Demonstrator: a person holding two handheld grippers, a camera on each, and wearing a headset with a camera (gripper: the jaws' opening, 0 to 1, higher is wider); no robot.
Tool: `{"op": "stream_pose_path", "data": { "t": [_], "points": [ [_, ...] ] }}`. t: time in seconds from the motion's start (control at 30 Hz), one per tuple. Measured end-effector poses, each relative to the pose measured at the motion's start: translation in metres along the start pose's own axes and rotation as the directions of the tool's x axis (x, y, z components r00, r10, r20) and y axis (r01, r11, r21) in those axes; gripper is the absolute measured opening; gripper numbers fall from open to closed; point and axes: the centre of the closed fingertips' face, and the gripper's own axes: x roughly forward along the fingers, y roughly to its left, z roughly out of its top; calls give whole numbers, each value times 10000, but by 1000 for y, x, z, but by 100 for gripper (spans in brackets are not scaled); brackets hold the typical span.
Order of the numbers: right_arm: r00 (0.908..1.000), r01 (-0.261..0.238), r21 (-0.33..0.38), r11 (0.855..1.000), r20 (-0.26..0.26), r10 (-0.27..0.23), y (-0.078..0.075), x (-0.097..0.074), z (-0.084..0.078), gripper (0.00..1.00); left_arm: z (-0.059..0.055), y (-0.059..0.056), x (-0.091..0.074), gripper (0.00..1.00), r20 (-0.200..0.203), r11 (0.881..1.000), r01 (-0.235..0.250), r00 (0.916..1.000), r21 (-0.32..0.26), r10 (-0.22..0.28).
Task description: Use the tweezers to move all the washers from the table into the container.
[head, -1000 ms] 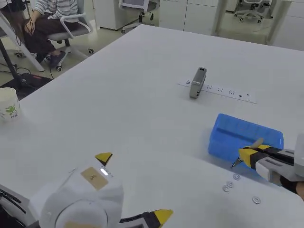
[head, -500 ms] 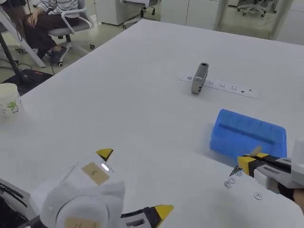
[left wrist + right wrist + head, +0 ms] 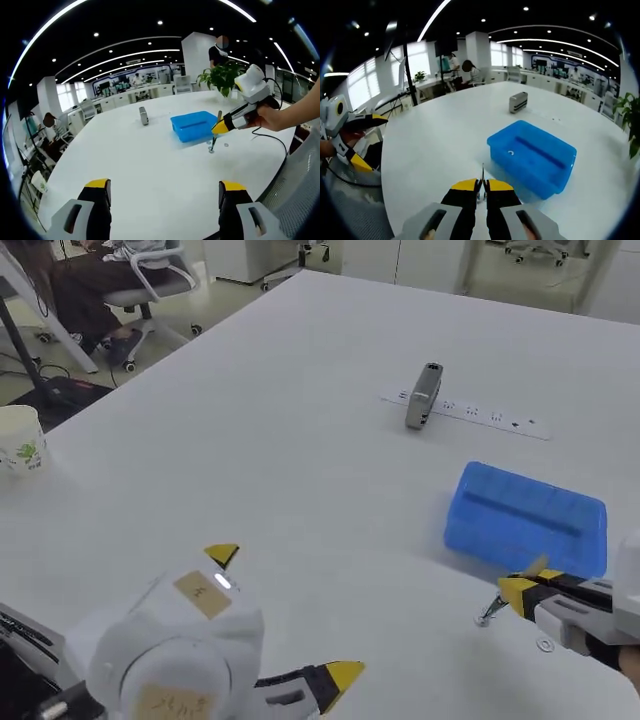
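Holding the tweezers [image 3: 490, 611] clamped in my right gripper [image 3: 515, 590], I have their tips down on the table [image 3: 300, 440], a washer [image 3: 544, 644] just beside. The blue container [image 3: 525, 515] lies just ahead along the jaws. My left gripper [image 3: 282, 615], jaws apart, sits farther off.

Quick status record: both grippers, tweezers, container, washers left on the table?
left gripper: open, empty
right gripper: shut on tweezers
tweezers: tips down at the table, close to container
container: blue, open, one small ring inside, likely a washer
loose washer: one on the table by the tweezers; any others too small to tell
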Motion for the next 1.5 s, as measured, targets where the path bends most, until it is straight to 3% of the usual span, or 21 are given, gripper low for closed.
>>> {"op": "stream_pose_path", "data": {
  "t": [0.73,1.17,1.5],
  "points": [
    [9998,-36,138,9999,182,34,3,0,-1,2,-1,1,0,90,-83,10000,-68,9999,28,68],
    [10000,-11,117,9999,-45,11,6,-5,-7,1,-2,2,0,89,-135,9999,-105,9999,90,106],
    [9999,-68,-124,9999,-132,67,7,-5,-3,1,-3,2,0,89,-141,9999,-90,9999,108,91]
  ]
}}
